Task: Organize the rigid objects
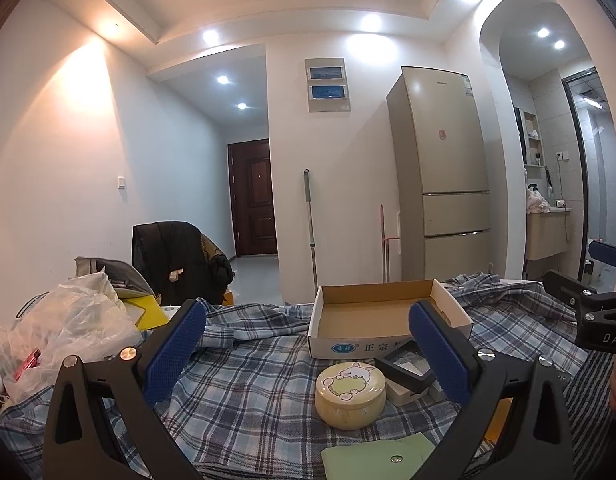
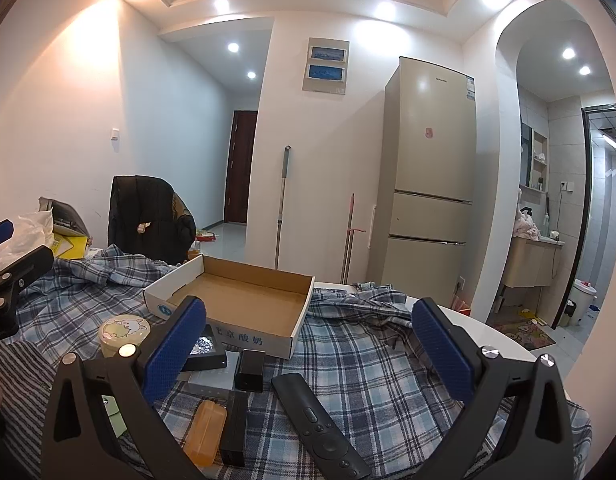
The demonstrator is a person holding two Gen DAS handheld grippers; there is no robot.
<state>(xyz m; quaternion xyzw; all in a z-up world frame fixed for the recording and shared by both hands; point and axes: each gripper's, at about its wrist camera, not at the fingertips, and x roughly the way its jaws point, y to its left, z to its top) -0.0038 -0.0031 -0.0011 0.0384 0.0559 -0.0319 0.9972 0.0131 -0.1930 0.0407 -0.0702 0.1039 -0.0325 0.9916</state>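
An empty cardboard tray (image 1: 371, 310) (image 2: 244, 300) lies on the plaid cloth. In front of it sit a round yellow tin with a rabbit lid (image 1: 350, 394) (image 2: 124, 334), a black framed case (image 1: 405, 365) (image 2: 206, 350), a green pouch (image 1: 379, 458), a black remote (image 2: 319, 426), an orange box (image 2: 206, 432), a small black box (image 2: 250, 370) and a black bar (image 2: 234, 428). My left gripper (image 1: 308, 350) is open above the tin. My right gripper (image 2: 308, 344) is open above the remote, holding nothing.
Crumpled plastic bags (image 1: 68, 328) and a yellow item (image 1: 150, 312) pile at the table's left. A chair with a dark jacket (image 1: 176, 260) stands behind. A fridge (image 1: 439, 176), a mop (image 1: 309, 224) and a bathroom archway lie beyond. The white table edge (image 2: 479, 330) shows right.
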